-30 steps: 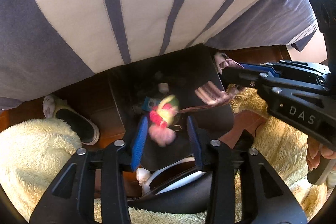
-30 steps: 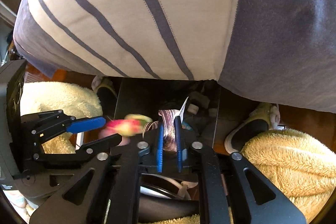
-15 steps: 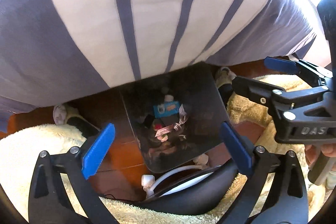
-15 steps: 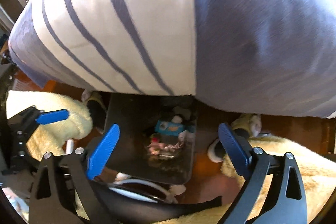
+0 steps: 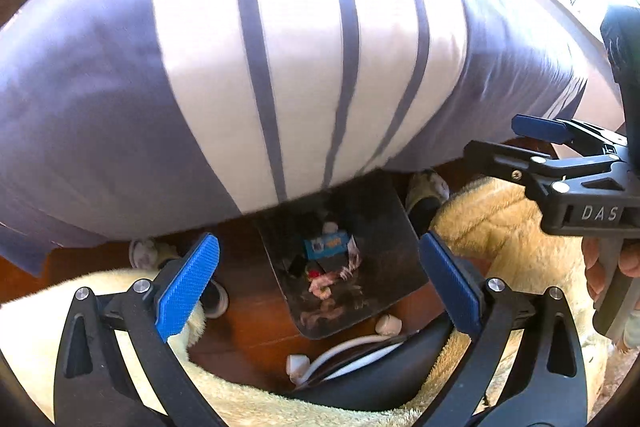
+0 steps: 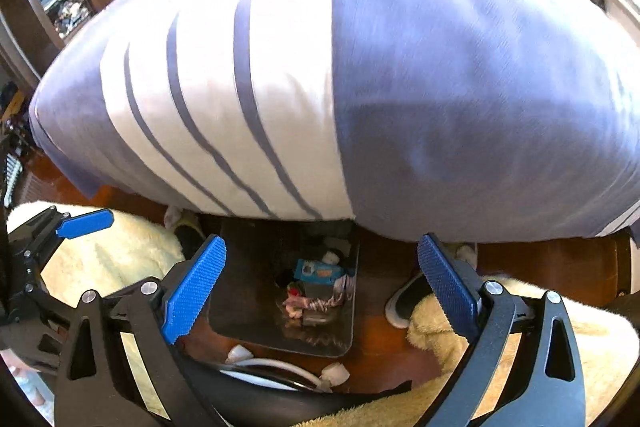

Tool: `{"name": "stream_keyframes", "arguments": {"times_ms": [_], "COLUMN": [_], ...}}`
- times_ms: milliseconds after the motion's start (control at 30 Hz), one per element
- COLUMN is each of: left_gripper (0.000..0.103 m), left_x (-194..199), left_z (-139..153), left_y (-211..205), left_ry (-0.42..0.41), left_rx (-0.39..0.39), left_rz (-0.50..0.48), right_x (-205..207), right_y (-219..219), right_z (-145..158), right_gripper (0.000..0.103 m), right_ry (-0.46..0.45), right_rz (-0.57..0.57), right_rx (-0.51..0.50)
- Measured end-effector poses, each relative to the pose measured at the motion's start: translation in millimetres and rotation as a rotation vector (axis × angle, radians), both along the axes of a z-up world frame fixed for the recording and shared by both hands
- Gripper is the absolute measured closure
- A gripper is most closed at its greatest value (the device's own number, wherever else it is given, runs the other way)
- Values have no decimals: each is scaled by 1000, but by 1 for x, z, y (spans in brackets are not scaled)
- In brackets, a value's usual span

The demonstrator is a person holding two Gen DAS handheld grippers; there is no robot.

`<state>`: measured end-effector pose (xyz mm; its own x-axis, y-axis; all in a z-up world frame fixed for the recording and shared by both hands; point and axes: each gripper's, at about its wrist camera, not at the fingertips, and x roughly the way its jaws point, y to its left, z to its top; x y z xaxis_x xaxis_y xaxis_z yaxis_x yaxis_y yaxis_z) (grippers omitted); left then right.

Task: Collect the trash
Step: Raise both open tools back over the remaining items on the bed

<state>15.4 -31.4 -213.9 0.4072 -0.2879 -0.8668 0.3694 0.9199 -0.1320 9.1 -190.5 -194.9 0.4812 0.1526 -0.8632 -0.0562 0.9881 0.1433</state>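
while both claws hang above the floor, the left gripper [image 5: 318, 281] has its blue pads spread wide apart with nothing between them; the right gripper [image 6: 322, 285] is spread the same way, also bare; the trash [image 6: 316, 287], a blue wrapper among pink and red scraps, lies inside the dark bin [image 6: 248, 291] below, under the edge of the striped bedding [image 5: 280, 67]; a slipper [image 6: 404, 303] sits beside the bin.

Your striped bedding [image 5: 280, 67] hides the far end of the bin [image 5: 384, 227]; the small scraps [image 5: 324, 279] inside it blur together, too small to identify.
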Motion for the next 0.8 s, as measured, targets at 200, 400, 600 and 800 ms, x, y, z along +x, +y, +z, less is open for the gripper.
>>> {"name": "stream_keyframes", "arguments": {"times_ms": [200,400,600,800], "left_gripper": [8,8,8,8], "left_x": [7,26,50,81], "left_z": [42,70,92,105], "left_y": [10,22,31,38], "left_ry": [-107,-177,-222,-244], "left_rx": [-9,-8,-9,-9], "left_rz": [32,71,104,130], "right_x": [2,15,35,61], "right_y": [-10,-16,-17,-15], "right_z": [41,71,91,104], "right_gripper": [4,4,4,4], "right_ry": [-105,-177,-229,-251], "right_rz": [-15,-22,-22,-19], "right_rx": [-16,-29,-32,-44]}}
